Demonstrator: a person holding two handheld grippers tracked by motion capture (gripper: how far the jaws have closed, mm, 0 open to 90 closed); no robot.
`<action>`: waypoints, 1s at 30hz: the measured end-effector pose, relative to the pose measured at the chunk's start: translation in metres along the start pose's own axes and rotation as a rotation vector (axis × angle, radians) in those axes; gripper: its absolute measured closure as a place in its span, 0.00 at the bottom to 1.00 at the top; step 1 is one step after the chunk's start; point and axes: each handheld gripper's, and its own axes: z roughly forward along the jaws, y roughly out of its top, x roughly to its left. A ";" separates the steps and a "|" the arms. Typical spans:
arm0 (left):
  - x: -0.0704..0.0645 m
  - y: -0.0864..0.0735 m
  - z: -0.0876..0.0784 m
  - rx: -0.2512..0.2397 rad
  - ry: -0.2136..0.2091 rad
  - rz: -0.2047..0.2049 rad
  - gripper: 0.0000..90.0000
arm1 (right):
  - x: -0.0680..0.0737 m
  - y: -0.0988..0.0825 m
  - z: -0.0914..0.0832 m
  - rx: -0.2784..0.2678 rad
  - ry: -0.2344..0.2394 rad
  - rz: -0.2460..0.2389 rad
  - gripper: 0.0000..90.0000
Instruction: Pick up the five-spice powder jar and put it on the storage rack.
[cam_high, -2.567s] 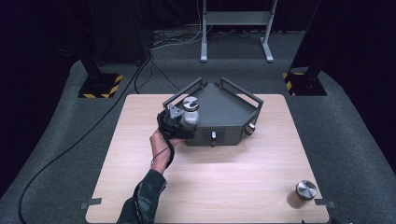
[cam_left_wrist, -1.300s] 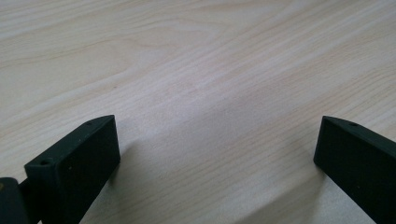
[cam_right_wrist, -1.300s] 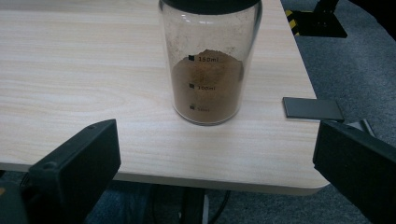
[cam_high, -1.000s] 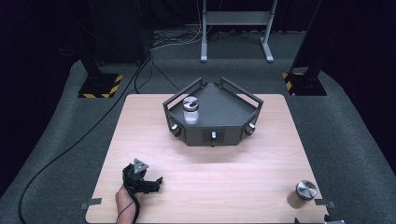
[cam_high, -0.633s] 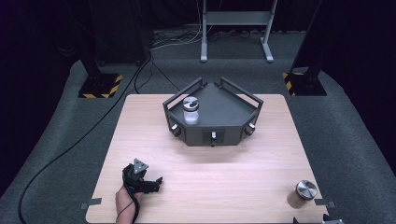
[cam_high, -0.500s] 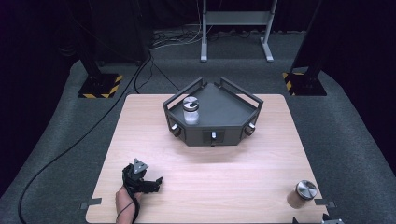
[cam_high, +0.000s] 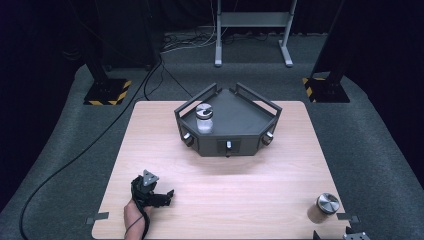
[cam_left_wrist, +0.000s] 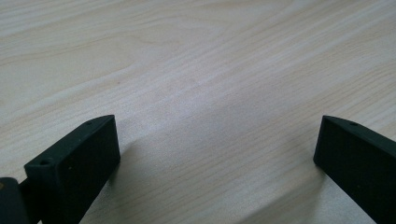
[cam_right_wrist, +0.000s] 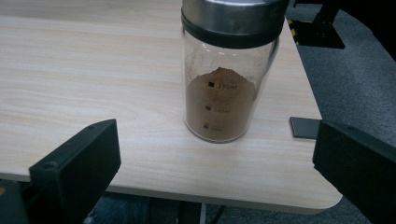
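We saw a glass jar (cam_right_wrist: 227, 79) of brown powder standing upright near the table's front right corner, at the lower right of the high view (cam_high: 323, 208). It had a brushed metal lid and printed measure marks on its clear wall; the powder filled roughly its lower half, heaped to a peak. In the right gripper view it stood at upper centre, ahead of the two jaws, untouched.

Light wooden table (cam_high: 240, 195) on grey carpet (cam_high: 380, 150); dark surroundings; metal stand (cam_high: 252, 20) behind; black cable (cam_high: 75, 160) trailing left; hazard-striped bases (cam_high: 107, 92).
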 end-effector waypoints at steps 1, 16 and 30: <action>0.000 0.000 0.000 0.000 0.000 0.000 0.00 | 0.000 0.000 0.000 -0.001 -0.001 0.000 0.00; -0.001 0.000 0.000 0.000 0.005 -0.002 0.00 | 0.000 0.010 0.010 0.010 -0.004 -0.021 0.00; -0.002 0.000 0.000 0.000 0.007 -0.004 0.00 | -0.014 0.020 0.040 0.042 0.009 0.013 0.00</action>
